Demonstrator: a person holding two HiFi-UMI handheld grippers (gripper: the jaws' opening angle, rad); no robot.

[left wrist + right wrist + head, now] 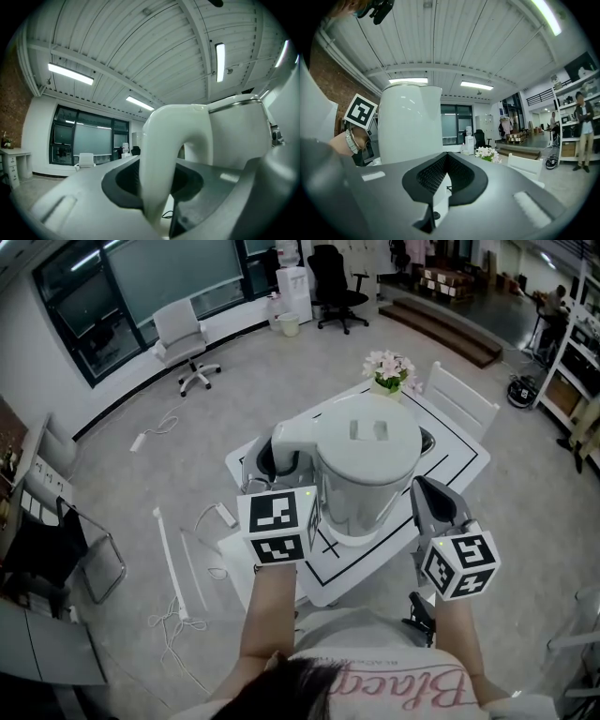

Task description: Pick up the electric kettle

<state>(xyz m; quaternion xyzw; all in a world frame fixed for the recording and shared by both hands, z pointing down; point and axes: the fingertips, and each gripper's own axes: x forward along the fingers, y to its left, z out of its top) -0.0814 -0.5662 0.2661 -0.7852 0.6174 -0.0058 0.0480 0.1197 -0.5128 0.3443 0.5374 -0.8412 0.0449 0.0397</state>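
So: kettle [366,460], white lined table [464,457], prob. office rm.

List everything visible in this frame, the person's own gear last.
Electric kettle: one, white, above the table.
Table: one, white with black lines, centre.
Flowers: one bunch, pinkish-white, table's far edge.
Chair: one, white, table's far right side.
White office chair: one, near the windows.
Black office chair: one, far end.
Cables: several, white, floor left of table.
Left tongs: one, grey, shut on the kettle's handle.
Right tongs: one, grey, shut, empty, right of kettle.
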